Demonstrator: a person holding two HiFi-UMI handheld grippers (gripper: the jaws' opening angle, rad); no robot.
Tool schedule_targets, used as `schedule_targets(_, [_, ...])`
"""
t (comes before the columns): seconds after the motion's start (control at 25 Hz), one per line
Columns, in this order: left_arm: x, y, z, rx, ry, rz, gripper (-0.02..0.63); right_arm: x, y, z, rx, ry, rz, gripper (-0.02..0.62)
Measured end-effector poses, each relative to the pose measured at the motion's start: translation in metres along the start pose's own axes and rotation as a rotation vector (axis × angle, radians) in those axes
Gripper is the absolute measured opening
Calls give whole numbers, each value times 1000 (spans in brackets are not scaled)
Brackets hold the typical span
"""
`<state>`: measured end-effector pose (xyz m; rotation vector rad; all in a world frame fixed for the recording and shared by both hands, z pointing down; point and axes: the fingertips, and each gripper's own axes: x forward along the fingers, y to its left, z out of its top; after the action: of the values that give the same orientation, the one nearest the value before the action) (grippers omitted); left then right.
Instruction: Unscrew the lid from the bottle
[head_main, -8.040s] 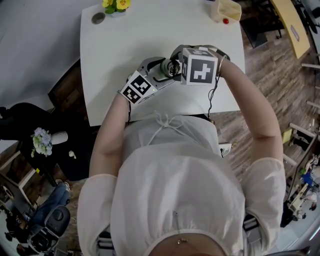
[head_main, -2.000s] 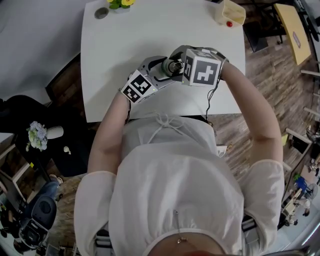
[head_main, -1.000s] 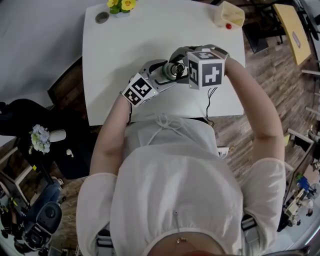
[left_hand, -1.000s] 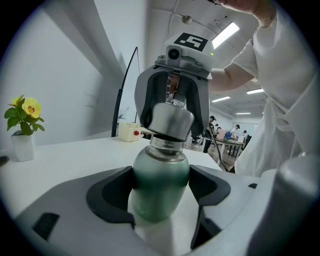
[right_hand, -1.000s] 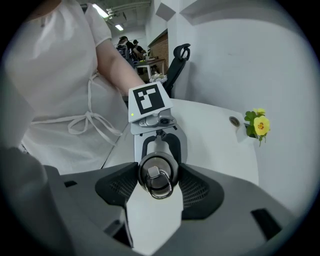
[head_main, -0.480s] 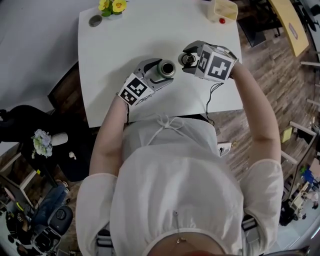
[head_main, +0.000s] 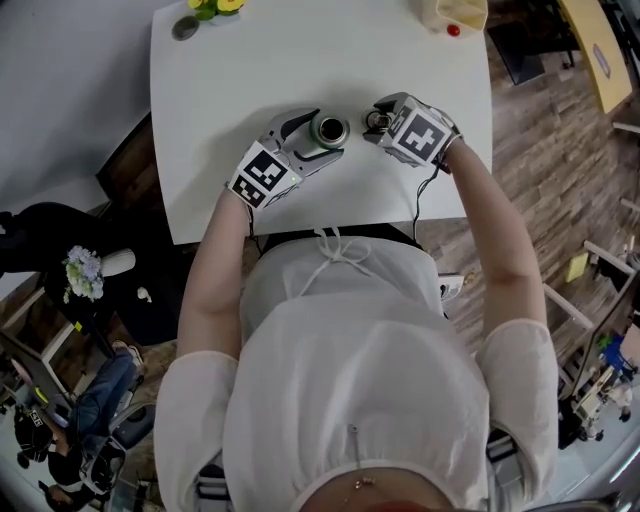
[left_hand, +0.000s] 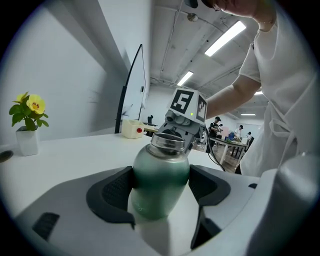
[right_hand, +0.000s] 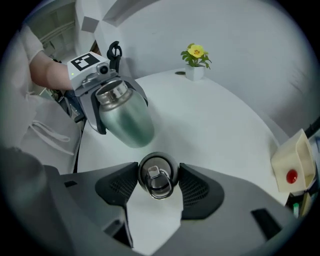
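Your left gripper is clamped on the bottle. Both dark pads press its sides just below the shoulder. It is a metal flask with a matte green body, paler toward the base. A rounded shoulder narrows to a bare steel neck. In the head view you look straight down into its open mouth, so the bottle stands roughly upright over the white table. I cannot tell whether its base rests on the tabletop.

The lid is already off and sits in your right gripper. The jaws stand at a middling width, closed on the lid's round rim from both sides. The right gripper view faces the lid's top, a dark steel cap with a shiny metal carry loop lying across it. The right gripper points steeply down at the table. It holds the lid beside the bottle on your right, clear of the neck and not touching it.

At the far side of the table are a small white pot with a yellow flower and a cream box with a red button, well apart from each other and from your grippers.
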<state>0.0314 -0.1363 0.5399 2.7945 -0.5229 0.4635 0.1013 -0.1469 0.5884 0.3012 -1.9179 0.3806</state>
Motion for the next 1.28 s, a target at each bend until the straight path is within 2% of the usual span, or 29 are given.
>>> schedule_targets(0.4, [2, -1, 1, -26, -9, 2, 365, 16, 6, -11, 99, -2, 23, 270])
schedule_targets(0.68, [2, -1, 4, -33, -15, 13, 365, 15, 3, -12, 103, -31, 4, 273])
schedule_targets(0.84, [-3, -1, 2, -19, -9, 62, 365, 6, -1, -8, 132, -117, -38, 342])
schedule_targets(1.0, [-15, -1, 17, -30, -49, 116, 365, -18, -2, 3, 155, -200, -61, 348])
schedule_targets(1.12, [-28, -6, 32, -28, -66, 142, 365, -44, -6, 16, 112, -279, -153, 290])
schedule_targets(1.28, [-57, -3, 67, 27, -109, 204, 365, -93, -16, 41, 135, -441, -278, 242])
